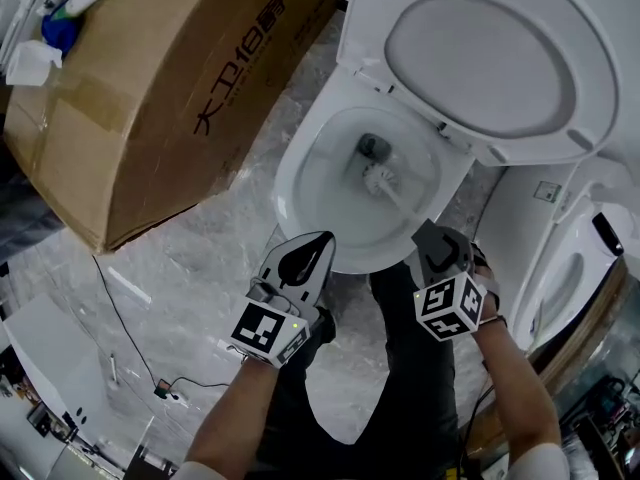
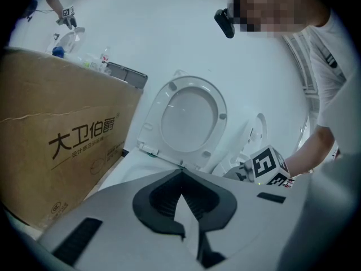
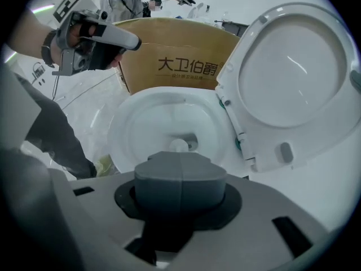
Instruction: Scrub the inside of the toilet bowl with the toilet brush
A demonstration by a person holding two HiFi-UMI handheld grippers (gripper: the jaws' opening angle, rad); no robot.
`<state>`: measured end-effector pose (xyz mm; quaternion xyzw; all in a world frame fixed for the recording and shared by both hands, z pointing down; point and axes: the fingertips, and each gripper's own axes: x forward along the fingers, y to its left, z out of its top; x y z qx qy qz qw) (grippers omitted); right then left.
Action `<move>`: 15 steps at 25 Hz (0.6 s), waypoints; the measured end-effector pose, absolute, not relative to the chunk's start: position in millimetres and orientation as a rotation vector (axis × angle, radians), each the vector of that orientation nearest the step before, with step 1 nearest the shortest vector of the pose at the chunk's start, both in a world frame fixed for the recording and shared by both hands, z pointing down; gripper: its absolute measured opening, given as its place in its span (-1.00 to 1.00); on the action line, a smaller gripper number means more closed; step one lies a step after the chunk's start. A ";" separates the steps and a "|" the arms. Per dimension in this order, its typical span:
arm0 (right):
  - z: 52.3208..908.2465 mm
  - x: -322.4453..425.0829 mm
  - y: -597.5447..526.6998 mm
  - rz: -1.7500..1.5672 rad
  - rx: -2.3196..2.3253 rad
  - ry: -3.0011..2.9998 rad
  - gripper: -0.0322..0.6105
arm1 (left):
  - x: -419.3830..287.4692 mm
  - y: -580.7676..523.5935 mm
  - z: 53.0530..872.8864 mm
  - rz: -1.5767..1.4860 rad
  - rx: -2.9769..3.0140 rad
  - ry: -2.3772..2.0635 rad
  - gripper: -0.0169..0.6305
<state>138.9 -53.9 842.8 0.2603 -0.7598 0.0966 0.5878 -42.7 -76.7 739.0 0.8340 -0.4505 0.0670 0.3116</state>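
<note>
Closest to the head camera are the person's two forearms, both reaching forward and down toward the toilet. The left forearm (image 1: 245,408) comes from the lower left and the right forearm (image 1: 515,388) from the lower right, with dark trousers (image 1: 400,368) between them.

At the end of the right forearm, the right gripper (image 1: 428,236) points into the bowl from its near right side. Its two grey jaws are pressed together, and the thin handle of the toilet brush (image 1: 381,179) is clamped between them. The handle goes up and to the left from the jaws. The white bristle head lies low inside the toilet bowl (image 1: 290,183), just beside the dark drain opening (image 1: 372,146).

The left gripper (image 1: 318,246) hovers over the near rim of the bowl, to the left of the brush and apart from it. Its jaws meet at the tips and nothing is between them.

Behind the bowl, the seat and lid (image 1: 490,53) stand raised together. A large cardboard box (image 1: 150,98) with printed characters lies on the marble floor (image 1: 180,298), near the left side of the toilet. A thin black cable (image 1: 125,328) runs over the floor at the lower left.
</note>
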 end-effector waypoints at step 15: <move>888.9 82.4 -62.7 0.269 0.740 -1.779 -0.42 | -57.3 -70.4 762.3 0.185 2.178 -1.192 -0.92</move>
